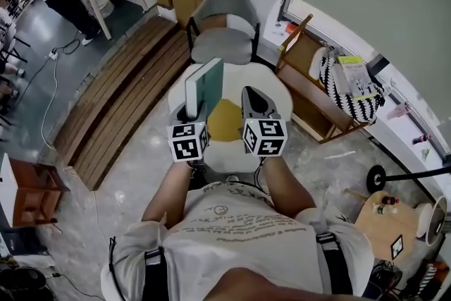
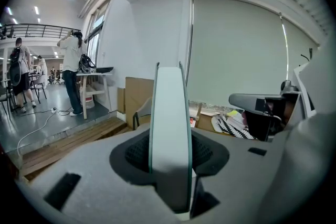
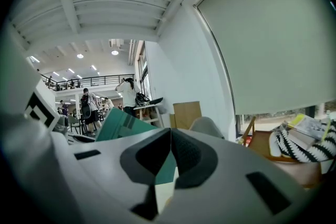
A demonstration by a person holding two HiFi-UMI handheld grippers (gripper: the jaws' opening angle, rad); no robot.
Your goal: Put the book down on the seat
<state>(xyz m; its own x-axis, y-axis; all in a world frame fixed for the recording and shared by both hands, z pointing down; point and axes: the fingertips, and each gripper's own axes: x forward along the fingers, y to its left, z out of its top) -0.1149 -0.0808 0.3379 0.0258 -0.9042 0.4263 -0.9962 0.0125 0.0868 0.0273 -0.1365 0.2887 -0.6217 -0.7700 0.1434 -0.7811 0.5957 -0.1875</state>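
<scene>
- Both bare forearms reach forward and down from the person's white T-shirt, side by side, each hand hidden behind its marker cube.
- The left tool (image 2: 170,152) points forward with its jaws partway apart, clamped on the lower end of the book (image 1: 206,83).
- The book stands on edge, upright, rising well above the tool's tips. It is held over the rear left part of the seat (image 1: 280,101) and is not laid down on it.
- The right tool (image 3: 170,150) is level with the left one, just beside it, over the seat's right half. Its jaws are pressed together with nothing between them.
- The book is a thin, flat slab with a teal cover and a pale block of pages along its edge.
- The tools have matte, pale grey shells. Their dark pads carry a fine grid texture, and the cubes bear black-and-white squares.
- The seat is smooth, white and rounded, with a round yellow patch (image 1: 225,120) in its middle.
- Behind the seat stands a grey chair (image 1: 222,25) with a curved padded shell and dark legs.
- A slatted wooden platform (image 1: 116,99) lies to the left on the glossy floor.
</scene>
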